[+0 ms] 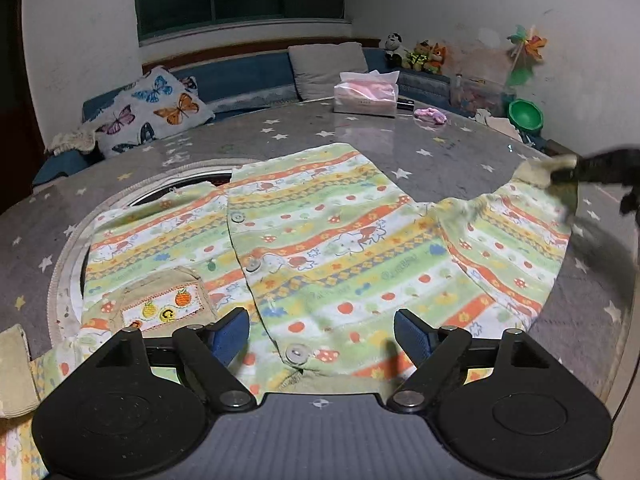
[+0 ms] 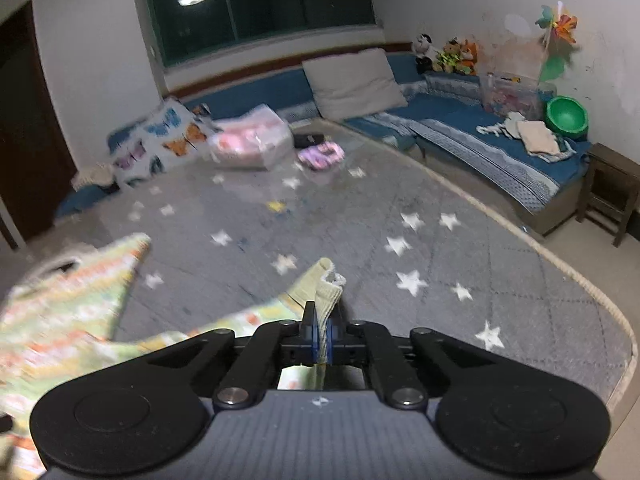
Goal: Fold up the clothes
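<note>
The left wrist view shows the whole shirt [image 1: 320,248], a striped child's garment spread flat on the round counter [image 1: 420,140], front up, with three buttons [image 1: 253,264] down its placket and one patch pocket [image 1: 166,304]. The left tongs [image 1: 322,332] hang open over the shirt's lower edge, nothing between their blue pads [image 1: 230,334]. At the right edge of this view the right tongs [image 1: 576,174] appear as a dark blur clamped on the sleeve cuff [image 1: 540,170], the sleeve stretched out to the side.

The right wrist view shows that grip close up: the right tongs [image 2: 321,334] are closed on the cream ribbed cuff [image 2: 328,284], which sticks up between the pads. Only part of the shirt [image 2: 68,308] shows here, blurred, at the lower left.

Both views show one tissue pack [image 1: 366,98] and one pink cloth [image 1: 430,115] on the far side of the counter, one butterfly pillow [image 1: 154,110], one grey pillow [image 1: 326,68], a green bowl [image 1: 526,115], a pinwheel [image 1: 528,46] and three plush toys [image 1: 420,54] on the blue sofa [image 1: 240,76]. Only the right view shows the sofa's long side with folded cloths [image 2: 536,136] and a dark side table [image 2: 612,188].
</note>
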Demonstrator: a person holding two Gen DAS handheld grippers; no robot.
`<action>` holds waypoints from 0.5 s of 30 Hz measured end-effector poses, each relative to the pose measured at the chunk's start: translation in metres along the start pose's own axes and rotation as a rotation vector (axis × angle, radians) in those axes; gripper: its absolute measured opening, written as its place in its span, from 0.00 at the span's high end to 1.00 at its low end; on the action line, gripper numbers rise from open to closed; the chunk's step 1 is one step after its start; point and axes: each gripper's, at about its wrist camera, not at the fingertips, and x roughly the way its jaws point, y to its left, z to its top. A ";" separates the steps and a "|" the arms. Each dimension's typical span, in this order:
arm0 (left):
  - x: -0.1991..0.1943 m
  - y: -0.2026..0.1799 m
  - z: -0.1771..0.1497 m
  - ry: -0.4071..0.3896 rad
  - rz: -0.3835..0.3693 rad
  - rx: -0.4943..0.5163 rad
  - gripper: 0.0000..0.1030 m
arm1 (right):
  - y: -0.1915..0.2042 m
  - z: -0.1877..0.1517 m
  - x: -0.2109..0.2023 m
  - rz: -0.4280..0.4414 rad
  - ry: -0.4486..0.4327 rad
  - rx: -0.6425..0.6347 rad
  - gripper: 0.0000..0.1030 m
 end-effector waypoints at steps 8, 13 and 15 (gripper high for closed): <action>-0.030 0.027 -0.014 -0.052 0.071 -0.081 0.19 | 0.052 0.030 -0.052 0.229 -0.090 -0.040 0.97; -0.060 0.053 -0.033 -0.092 0.166 -0.137 0.19 | 0.112 0.043 -0.062 0.400 -0.087 -0.111 0.97; -0.072 0.066 -0.042 -0.105 0.206 -0.168 0.19 | 0.140 0.043 -0.062 0.458 -0.078 -0.151 0.97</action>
